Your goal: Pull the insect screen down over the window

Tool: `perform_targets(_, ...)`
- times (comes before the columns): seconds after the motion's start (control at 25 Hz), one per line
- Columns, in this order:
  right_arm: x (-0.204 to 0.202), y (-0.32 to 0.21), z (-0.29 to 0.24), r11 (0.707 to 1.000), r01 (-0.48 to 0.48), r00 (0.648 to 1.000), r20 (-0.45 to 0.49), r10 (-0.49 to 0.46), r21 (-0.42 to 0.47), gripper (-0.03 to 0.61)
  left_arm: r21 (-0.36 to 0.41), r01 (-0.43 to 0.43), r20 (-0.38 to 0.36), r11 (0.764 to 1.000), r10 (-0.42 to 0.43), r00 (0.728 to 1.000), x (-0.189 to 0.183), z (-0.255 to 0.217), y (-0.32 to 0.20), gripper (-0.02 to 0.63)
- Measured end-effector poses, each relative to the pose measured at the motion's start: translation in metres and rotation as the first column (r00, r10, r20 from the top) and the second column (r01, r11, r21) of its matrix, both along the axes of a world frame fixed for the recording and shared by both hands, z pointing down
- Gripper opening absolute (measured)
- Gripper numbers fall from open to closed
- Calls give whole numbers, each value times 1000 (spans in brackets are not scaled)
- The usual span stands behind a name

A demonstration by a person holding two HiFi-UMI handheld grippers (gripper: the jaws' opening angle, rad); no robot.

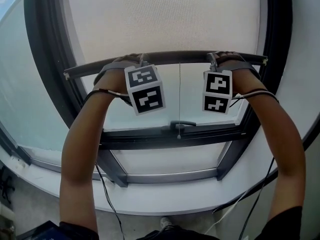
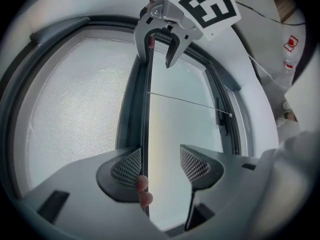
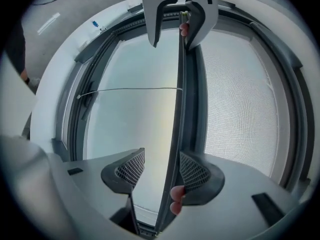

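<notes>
1. Both tongs have their jaws apart: the left tongs [image 2: 160, 165] and the right tongs [image 3: 161, 170] each straddle the dark bottom bar [image 1: 175, 57] of the screen without clamping it
2. Between the left tongs' jaws the bar lies against the left mesh pad [image 2: 127, 166] and clear of the other pad; the person's fingertips [image 2: 143, 184] show just beside the bar
3. Between the right tongs' jaws the bar rests against the right mesh pad [image 3: 196, 173], with fingertips [image 3: 176, 193] touching it at that pad's lower edge
4. Above both tongs the insect screen [image 1: 165, 19] covers the upper part of the window; below them is bare glass [image 1: 165, 111]
5. Between the two tongs a thin pull cord [image 1: 179, 96] hangs from the bar to the window handle [image 1: 182, 125] on the dark frame [image 1: 150, 139]
</notes>
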State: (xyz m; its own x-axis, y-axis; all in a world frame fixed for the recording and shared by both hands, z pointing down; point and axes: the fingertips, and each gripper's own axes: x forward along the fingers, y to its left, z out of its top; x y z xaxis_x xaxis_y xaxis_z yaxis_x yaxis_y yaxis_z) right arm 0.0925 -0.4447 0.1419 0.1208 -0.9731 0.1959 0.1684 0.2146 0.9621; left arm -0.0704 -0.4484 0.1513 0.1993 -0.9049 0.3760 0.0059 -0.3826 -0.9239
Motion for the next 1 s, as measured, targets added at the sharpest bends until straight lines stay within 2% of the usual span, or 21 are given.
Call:
perform_targets(0.28, -4, 5, 0, 1000, 22, 999, 48, -20, -22, 219, -27, 7, 6, 1000, -6, 1000, -2, 1, 4, 247)
perform_targets(0.56, -4, 10, 13, 994, -6, 1000, 14, 8, -109, 219, -68, 12, 15, 998, -11, 1000, -3, 14, 7, 247)
perform_targets(0.8, -2, 13, 46, 985, 5, 999, 36, 1, -173, 219, -140, 16, 28, 990, -13, 1000, -1, 47, 11, 247)
perform_targets(1.0, 0, 10, 88, 970, 11, 1000, 20, -6, -241, 219, -208, 30, 49, 978, -20, 999, 0, 89, 10, 247)
